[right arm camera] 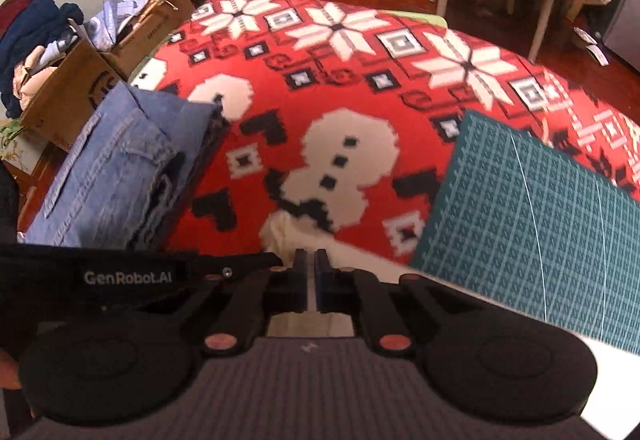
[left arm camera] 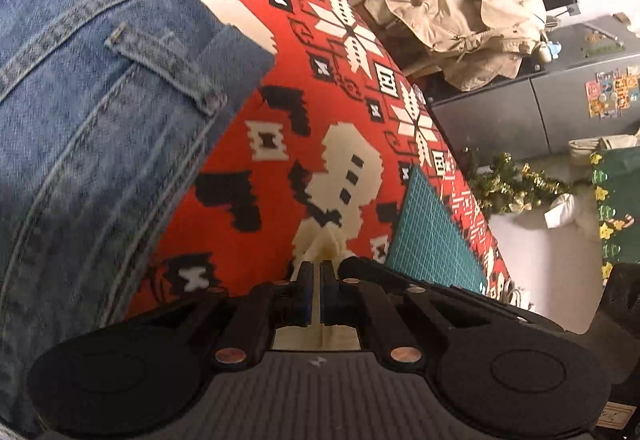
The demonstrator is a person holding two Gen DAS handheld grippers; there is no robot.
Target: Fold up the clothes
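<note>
A red blanket point(right arm camera: 360, 88) with white snowflakes, a white snowman with black square buttons, and black pixel shapes fills mid-frame. Faded blue denim jeans point(right arm camera: 116, 168) with paler stitching lie at left. A teal cutting mat point(right arm camera: 532, 224) with a pale grid sits lower right. A cream cloth point(left arm camera: 320, 244) shows at bottom centre. A beige jacket point(left arm camera: 460, 24) hangs upper right.

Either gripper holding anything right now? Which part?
Both are shut on a cream cloth: the left gripper pinches a bunched edge, and the right gripper pinches its edge too. The jeans lie untouched.
</note>
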